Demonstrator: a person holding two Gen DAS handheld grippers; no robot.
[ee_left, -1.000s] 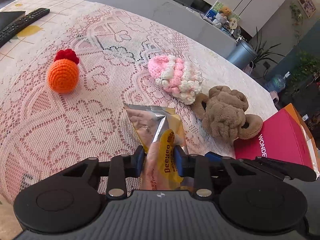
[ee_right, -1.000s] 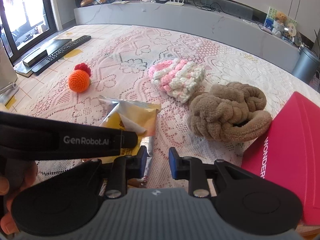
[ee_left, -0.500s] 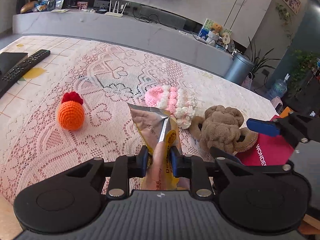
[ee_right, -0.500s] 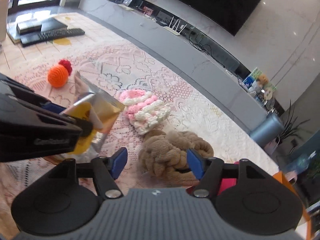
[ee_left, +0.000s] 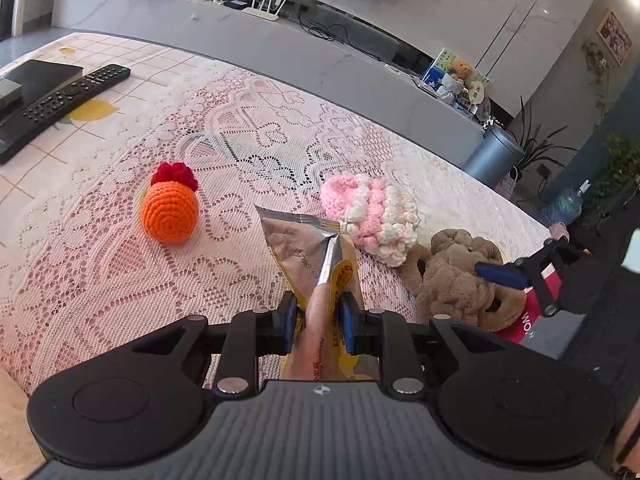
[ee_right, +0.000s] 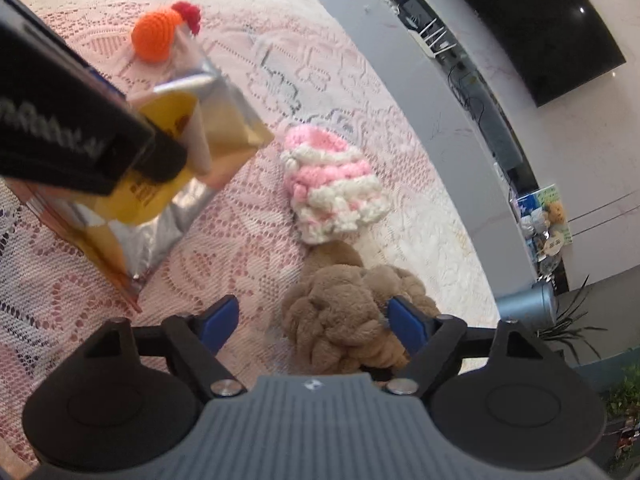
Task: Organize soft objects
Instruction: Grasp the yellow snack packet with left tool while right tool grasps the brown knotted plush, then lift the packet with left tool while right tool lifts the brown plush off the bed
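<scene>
Snack packet (ee_left: 316, 264) sitting between left gripper (ee_left: 318, 322) pads, standing above lace tablecloth (ee_left: 100, 272). Crochet ball (ee_left: 170, 210) lying left of packet, knitted hat (ee_left: 372, 220) lying behind-right of packet. Plush toy (ee_left: 460, 280) lying right of hat, nearer camera, touching box (ee_left: 524, 322) at right edge. Right gripper (ee_right: 314, 320) hovering over plush toy. Remote (ee_left: 66, 98) lying far left, beside flat device (ee_left: 36, 76).

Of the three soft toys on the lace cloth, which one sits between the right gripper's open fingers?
The brown plush knot. The right gripper straddles it, while the pink-and-white crochet piece and orange crochet ball lie farther off.
</scene>
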